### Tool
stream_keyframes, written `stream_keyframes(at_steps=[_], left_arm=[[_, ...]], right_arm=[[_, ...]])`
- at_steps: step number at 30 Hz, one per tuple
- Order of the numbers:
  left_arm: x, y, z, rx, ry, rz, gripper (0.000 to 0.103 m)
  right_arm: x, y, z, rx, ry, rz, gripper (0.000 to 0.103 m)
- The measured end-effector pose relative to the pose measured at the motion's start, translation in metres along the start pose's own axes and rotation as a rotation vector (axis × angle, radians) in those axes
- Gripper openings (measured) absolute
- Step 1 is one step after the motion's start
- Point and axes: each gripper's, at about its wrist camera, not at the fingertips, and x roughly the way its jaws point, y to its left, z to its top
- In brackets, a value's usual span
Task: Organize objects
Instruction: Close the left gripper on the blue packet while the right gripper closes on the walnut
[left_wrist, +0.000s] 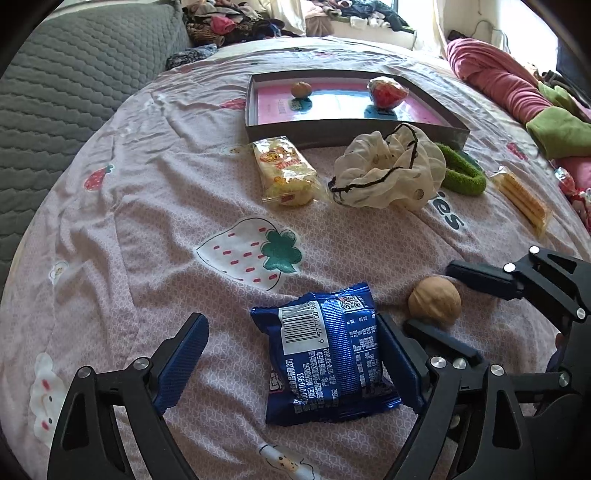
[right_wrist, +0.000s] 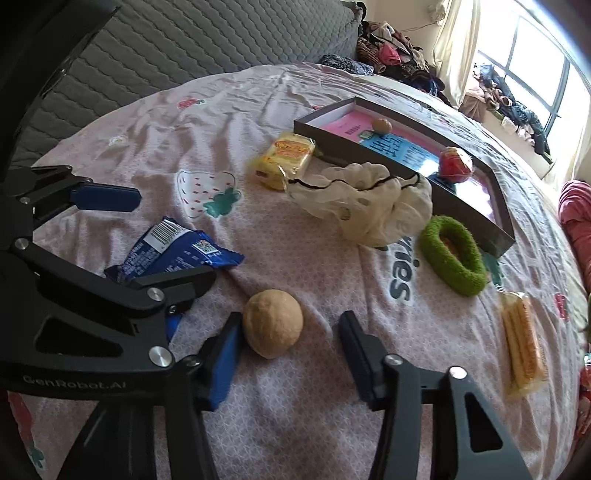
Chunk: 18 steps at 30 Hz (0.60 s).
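**A:** Left wrist view first: our left gripper (left_wrist: 291, 354) has its jaws spread wide around the blue snack packet (left_wrist: 325, 354), which lies flat on the pink strawberry bedsheet (left_wrist: 140, 206). The right-hand pad sits against the packet's edge; the left-hand pad stands apart from it.

**B:** And in the right wrist view our right gripper (right_wrist: 291, 350) is spread as well, with the walnut (right_wrist: 273, 323) between its fingers. The walnut touches, or all but touches, the left pad; the other pad is clear of it. The walnut rests on the sheet.

**A:** The two grippers are side by side, packet just left of the walnut. We cannot tell whether either pad presses.

**B:** Farther off we see the dark shallow box (right_wrist: 373, 147) with a pink and blue card inside. In it stand a second walnut (right_wrist: 381, 125) and a red wrapped sweet (right_wrist: 454, 164).

**A:** In front of the box lie the yellow snack packet (left_wrist: 284, 171), touching the box's near wall, and the cream scrunchie (left_wrist: 388, 170) with its black trim.

**B:** The green fuzzy hair band (right_wrist: 452, 254) lies just beside the scrunchie, near the box's corner. The clear pack of wafer sticks (right_wrist: 522, 347) lies well apart, toward the sheet's right edge.
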Motion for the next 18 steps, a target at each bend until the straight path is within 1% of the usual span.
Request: stream_keyframes(at_steps=[1,3,4,5,9,10,13,18], left_arm=[[0.000,0.000,0.000,0.001,0.002,-0.012,0.082],[0.000,-0.001,0.000,-0.003,0.011,-0.032,0.074],[0.000,-0.002,0.001,-0.002,0.014,-0.034,0.070],[0.000,-0.003,0.001,0.002,0.015,-0.037,0.068],[0.000,-0.004,0.002,0.003,0.018,-0.044,0.064],[0.000,-0.003,0.001,0.003,0.018,-0.048,0.060],[-0.003,-0.004,0.001,0.002,0.012,-0.055,0.057],[-0.007,-0.004,0.001,0.002,0.004,-0.059,0.055]], right_arm=[[0.001,0.000,0.000,0.003,0.000,0.012,0.042],[0.001,0.001,0.001,0.000,-0.001,0.025,0.036],[0.001,0.001,0.001,0.000,-0.001,0.031,0.034],[0.001,0.001,0.001,0.002,-0.001,0.040,0.032],[-0.001,-0.002,0.000,0.017,-0.007,0.057,0.032],[-0.002,-0.003,-0.001,0.021,-0.009,0.061,0.032],[-0.005,-0.006,-0.002,0.034,-0.014,0.071,0.032],[-0.012,-0.009,-0.004,0.041,-0.020,0.072,0.032]])
